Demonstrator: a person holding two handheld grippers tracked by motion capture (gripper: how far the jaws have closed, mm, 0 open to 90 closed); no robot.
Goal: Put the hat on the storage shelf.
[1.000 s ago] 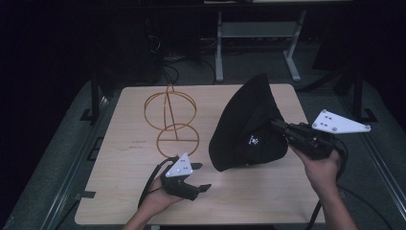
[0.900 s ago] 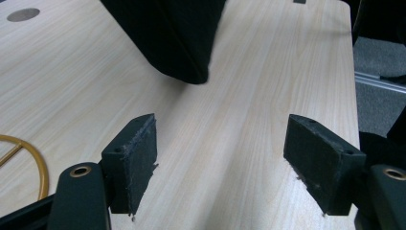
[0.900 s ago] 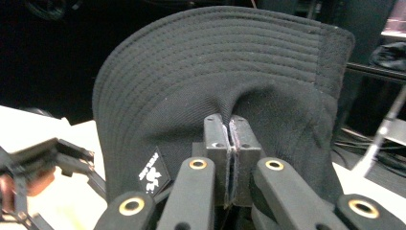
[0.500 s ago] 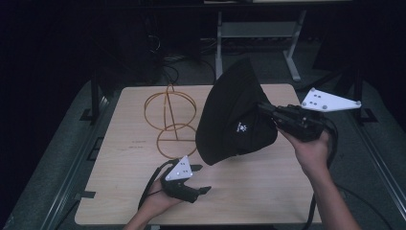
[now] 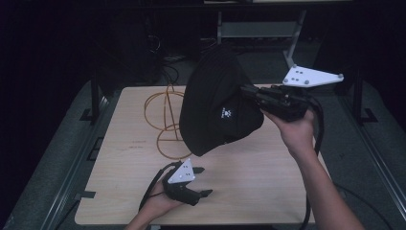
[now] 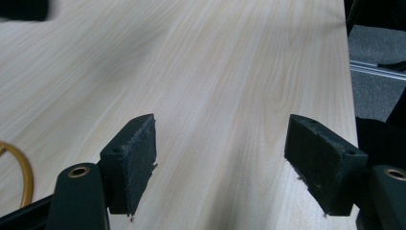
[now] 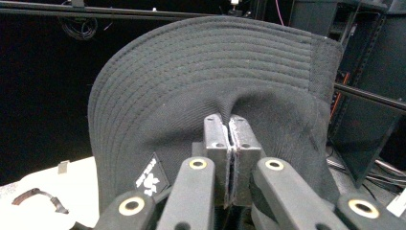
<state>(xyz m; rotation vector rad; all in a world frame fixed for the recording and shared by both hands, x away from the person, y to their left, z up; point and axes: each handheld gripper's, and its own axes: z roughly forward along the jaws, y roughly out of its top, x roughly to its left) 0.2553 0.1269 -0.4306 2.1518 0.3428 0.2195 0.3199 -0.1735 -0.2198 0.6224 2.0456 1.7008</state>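
Because the table must serve as the working surface, its wooden top carries the wire stand at about 11 o'clock from its centre, where both hands can reach it. The black hat is the item in hand: it hangs in the air above the table's centre toward 1 o'clock, just beside the stand and partly in front of it, brim up and opening toward the wire rings. This attitude probably suits lowering it over the stand.

The right gripper, at 2 o'clock, has its jaws pressed together on a fold of the hat's fabric; pinching the cloth at one point lets the hat hang freely and keeps the grip clear of the opening.

The left gripper rests low at 6 o'clock with its jaws apart and nothing between its pads, apparently held in reserve to steady the stand.
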